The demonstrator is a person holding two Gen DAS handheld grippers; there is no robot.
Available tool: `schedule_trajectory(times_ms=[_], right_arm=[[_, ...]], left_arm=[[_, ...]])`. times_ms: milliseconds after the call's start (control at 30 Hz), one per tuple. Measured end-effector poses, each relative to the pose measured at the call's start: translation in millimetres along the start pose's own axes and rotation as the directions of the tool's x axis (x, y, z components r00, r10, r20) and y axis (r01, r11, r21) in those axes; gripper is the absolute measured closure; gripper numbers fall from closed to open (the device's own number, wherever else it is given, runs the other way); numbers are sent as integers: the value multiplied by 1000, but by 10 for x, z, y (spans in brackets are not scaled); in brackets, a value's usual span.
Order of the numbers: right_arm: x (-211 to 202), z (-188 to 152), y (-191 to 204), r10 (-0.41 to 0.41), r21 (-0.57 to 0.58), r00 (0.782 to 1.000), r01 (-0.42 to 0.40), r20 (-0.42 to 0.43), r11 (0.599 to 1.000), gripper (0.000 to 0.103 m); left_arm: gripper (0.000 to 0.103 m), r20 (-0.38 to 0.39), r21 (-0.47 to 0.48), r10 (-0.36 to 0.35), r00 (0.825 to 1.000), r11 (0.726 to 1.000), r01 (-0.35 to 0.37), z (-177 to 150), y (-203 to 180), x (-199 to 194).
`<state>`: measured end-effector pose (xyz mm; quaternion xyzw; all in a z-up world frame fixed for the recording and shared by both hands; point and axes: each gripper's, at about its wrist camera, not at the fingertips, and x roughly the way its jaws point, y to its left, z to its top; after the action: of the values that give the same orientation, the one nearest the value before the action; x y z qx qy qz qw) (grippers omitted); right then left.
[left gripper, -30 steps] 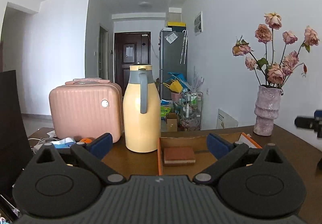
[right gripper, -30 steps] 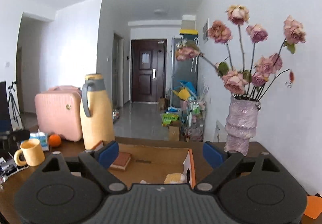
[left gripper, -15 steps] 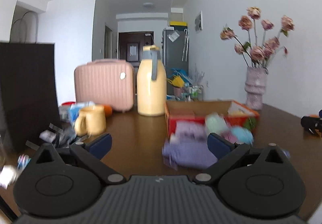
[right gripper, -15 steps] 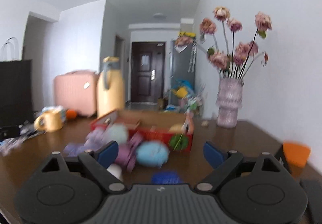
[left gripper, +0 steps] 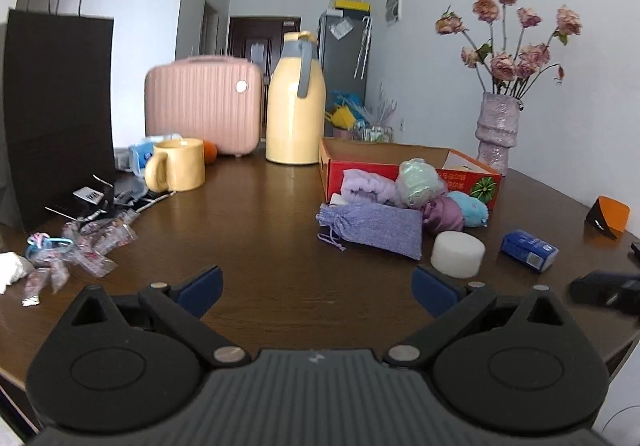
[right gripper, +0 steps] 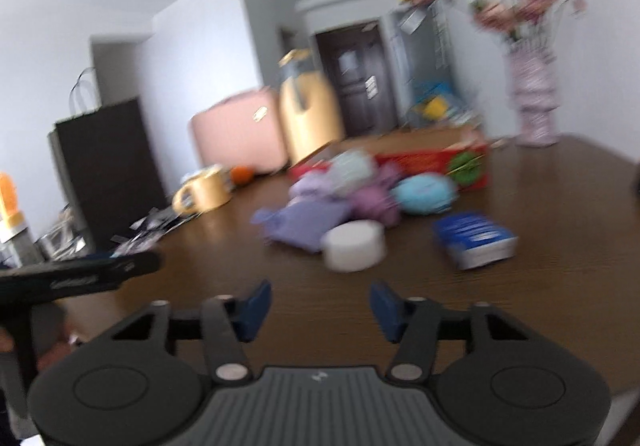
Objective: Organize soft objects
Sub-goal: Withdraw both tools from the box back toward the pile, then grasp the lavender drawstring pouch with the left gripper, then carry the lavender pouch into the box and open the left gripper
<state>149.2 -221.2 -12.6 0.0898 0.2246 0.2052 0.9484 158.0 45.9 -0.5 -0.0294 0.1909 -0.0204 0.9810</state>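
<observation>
Soft objects sit heaped on a brown table [left gripper: 260, 230], against the near wall of one red cardboard box [left gripper: 412, 169] that stands toward the table's far right edge. Counted left to right: one lilac drawstring pouch [left gripper: 374, 228] lying flat nearest the camera, one lavender fluffy bundle [left gripper: 366, 185], one mint ball [left gripper: 420, 181], one purple ball [left gripper: 442, 211], one light-blue ball [left gripper: 472, 207]. One white round puff [left gripper: 457, 254] lies just in front of the heap, and one blue packet [left gripper: 528, 250] to its right, apart from it. Along the far left of the table are one black paper bag [left gripper: 56, 113], one yellow mug [left gripper: 178, 165], one pink case [left gripper: 204, 107] and one yellow jug [left gripper: 296, 101]; one vase of dried roses [left gripper: 498, 129] stands at the far right.

A second earlier both cameras rode high over the open box; both now hang low at the table's near edge. The left gripper [left gripper: 316, 288] has its jaws wide apart, empty. The right gripper [right gripper: 316, 306] has just been closing its jaws, nothing between them; that view is blurred.
</observation>
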Motion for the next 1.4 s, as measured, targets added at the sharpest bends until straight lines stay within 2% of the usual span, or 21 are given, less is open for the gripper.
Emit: schedule_trajectory(times_ms=[33,133,233,333,367,400,467,567,633,667,700,733,767,833,867,900,933,1000,1133,1300,1400], right_arm=[[140,28,46,24,1,1000,-24,-13,1000,59],[700,155,202,62,3,997,-62,-50,998,62],[1218,259,194,64,76,993,-57,-99,996,62],[1590,330,24,-7,169,988,34,-156,985,61],[1639,347,-31,-41,178,987,69,-157,982,56],[1669,377,-90,-80,174,986,105,-146,979,49],[1701,460,-210,-127,183,984,148,-123,972,44],[1803,559,-380,-90,259,991,114,-103,959,37],[1932,594,-391,-66,269,990,97,-122,958,39],[1980,599,-376,-63,263,990,96,-129,960,43],[2022,610,-365,-69,256,989,101,-131,961,52],[2054,623,-358,-64,254,989,96,-132,962,58],[2087,628,-375,-42,258,991,75,-131,963,67],[2131,637,-362,4,266,991,31,-132,963,76],[2153,650,-366,14,258,991,22,-134,966,83],[2151,661,-349,23,246,991,11,-135,969,93],[2112,659,-322,29,233,990,4,-137,972,96],[1973,639,-247,39,182,989,-13,-141,983,98],[1544,493,-161,33,82,988,-21,-149,996,99],[945,264,-166,6,41,990,0,-139,999,100],[680,156,-181,-28,37,992,32,-120,999,100]], left_arm=[[1,-2,-8,4,1000,1000,-4,33,28,73],[15,-10,-17,14,1000,1000,-14,189,98,380],[22,-53,-35,-23,998,999,21,366,172,801],[23,-101,-54,-87,991,995,81,538,200,1281],[23,-116,-56,-96,989,994,90,578,199,1419],[23,-136,-60,-108,985,993,101,613,203,1576],[24,-180,-84,-127,975,990,114,657,218,1837],[24,-228,-161,-204,952,972,170,675,281,2135],[31,-265,-223,-254,930,955,197,664,334,2308],[50,-291,-256,-282,914,944,209,645,363,2388],[75,-315,-294,-323,892,927,231,621,400,2453],[81,-328,-331,-363,872,909,254,598,443,2494],[84,-328,-357,-384,863,896,263,581,476,2495],[88,-307,-360,-389,869,892,272,574,489,2399],[89,-297,-357,-384,874,894,271,567,483,2323],[89,-292,-359,-386,875,892,274,566,476,2253],[89,-289,-366,-392,873,888,278,549,461,2165],[89,-284,-372,-396,873,885,281,508,409,1955],[89,-245,-308,-366,898,907,287,376,247,1381],[89,-252,-204,-379,890,920,334,185,-52,870],[89,-252,-188,-388,886,918,349,98,-203,689]])
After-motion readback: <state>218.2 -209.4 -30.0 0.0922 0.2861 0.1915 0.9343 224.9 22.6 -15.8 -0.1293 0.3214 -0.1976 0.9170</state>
